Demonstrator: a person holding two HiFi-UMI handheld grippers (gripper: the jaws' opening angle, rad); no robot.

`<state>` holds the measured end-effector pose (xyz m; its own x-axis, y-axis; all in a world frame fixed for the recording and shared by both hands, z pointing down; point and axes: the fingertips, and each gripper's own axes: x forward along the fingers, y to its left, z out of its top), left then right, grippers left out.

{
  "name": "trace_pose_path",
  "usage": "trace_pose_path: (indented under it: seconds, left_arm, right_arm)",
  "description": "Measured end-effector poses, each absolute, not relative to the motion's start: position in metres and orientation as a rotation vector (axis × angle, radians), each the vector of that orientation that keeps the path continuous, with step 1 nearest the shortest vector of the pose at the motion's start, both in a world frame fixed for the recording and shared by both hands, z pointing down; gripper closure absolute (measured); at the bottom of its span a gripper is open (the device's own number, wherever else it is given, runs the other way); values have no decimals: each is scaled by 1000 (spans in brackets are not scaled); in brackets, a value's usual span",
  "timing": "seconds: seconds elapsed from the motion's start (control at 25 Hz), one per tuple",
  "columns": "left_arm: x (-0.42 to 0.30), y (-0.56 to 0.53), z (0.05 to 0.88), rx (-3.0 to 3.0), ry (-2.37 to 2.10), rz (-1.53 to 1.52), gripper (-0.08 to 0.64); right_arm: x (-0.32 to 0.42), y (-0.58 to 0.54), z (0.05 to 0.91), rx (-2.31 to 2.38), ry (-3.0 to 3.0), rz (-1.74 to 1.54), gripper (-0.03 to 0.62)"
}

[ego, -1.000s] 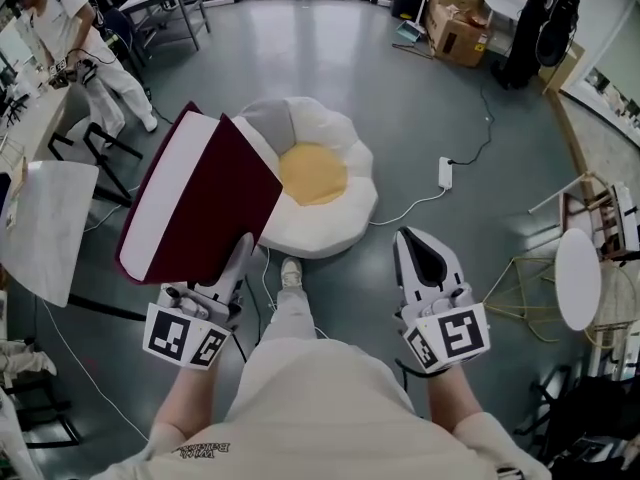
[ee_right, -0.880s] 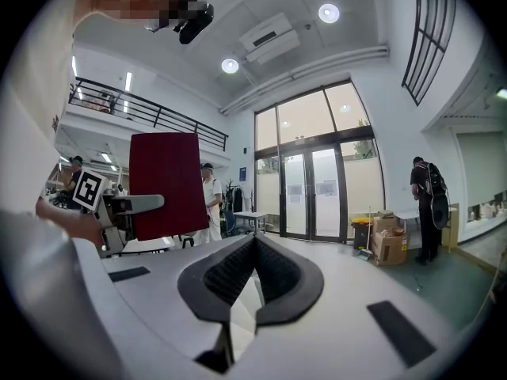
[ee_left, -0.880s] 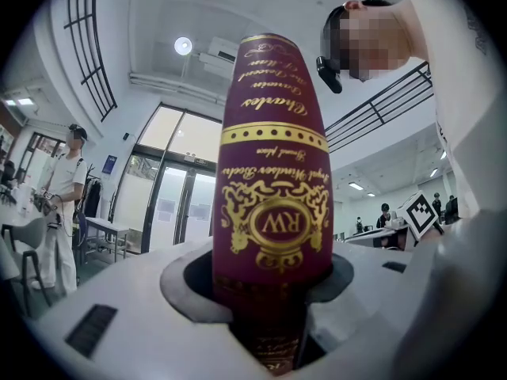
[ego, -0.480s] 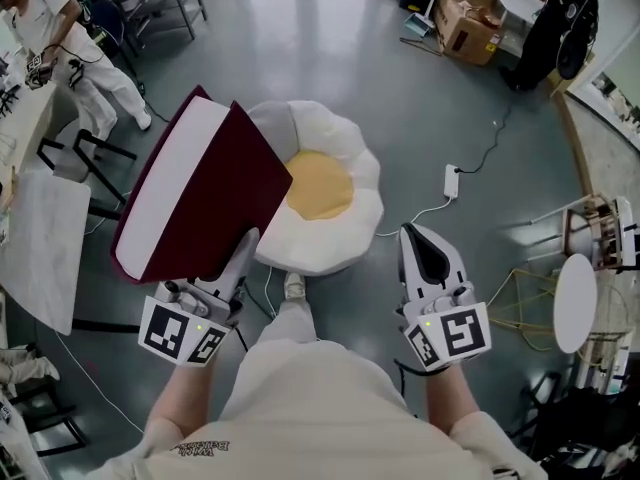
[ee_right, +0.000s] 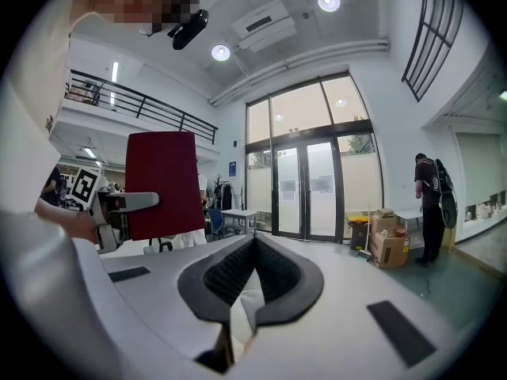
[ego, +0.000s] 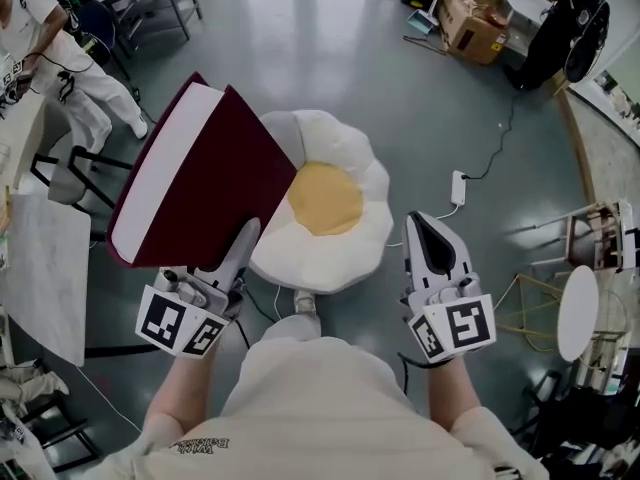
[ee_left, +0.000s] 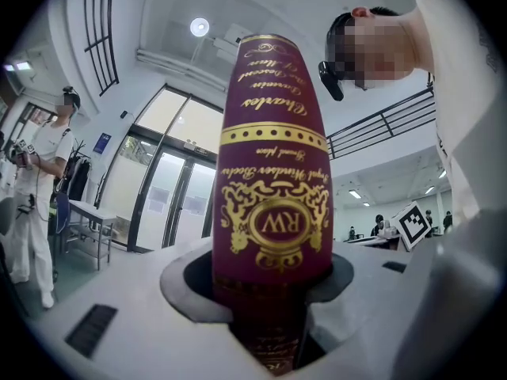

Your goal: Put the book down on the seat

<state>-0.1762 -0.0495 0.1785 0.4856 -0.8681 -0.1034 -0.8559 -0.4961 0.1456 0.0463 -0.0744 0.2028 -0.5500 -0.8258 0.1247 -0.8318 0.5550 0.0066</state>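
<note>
Two tongs: my left gripper (ego: 241,246) grips the book (ego: 192,183) by its lower edge, beside the seat (ego: 366,246) rim; right gripper (ego: 432,244) clenched, empty, over open floor (ego: 420,98)

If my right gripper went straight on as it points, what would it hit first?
Nothing close: ahead of the right gripper lies open floor up to the glass doors; depth uncertain.

Cream short-sleeved shirt (ego: 310,408); white left gripper (ego: 246,236), right gripper (ego: 420,221); black-padded fingers (ee_right: 287,279); black-and-white marker cubes (ego: 456,330).
</note>
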Motion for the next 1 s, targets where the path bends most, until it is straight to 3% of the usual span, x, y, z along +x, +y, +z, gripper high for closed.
trace_pose_path:
  seconds: [0.44, 1.0]
  left_arm:
    - [-208, -99, 174, 2666, -1518, -262, 341]
    - [-179, -113, 174, 2632, -1541, -238, 341]
  right_arm:
    - [1, -123, 197, 1386, -2666, 64, 594]
    - [11, -148, 195, 1309, -2705, 70, 594]
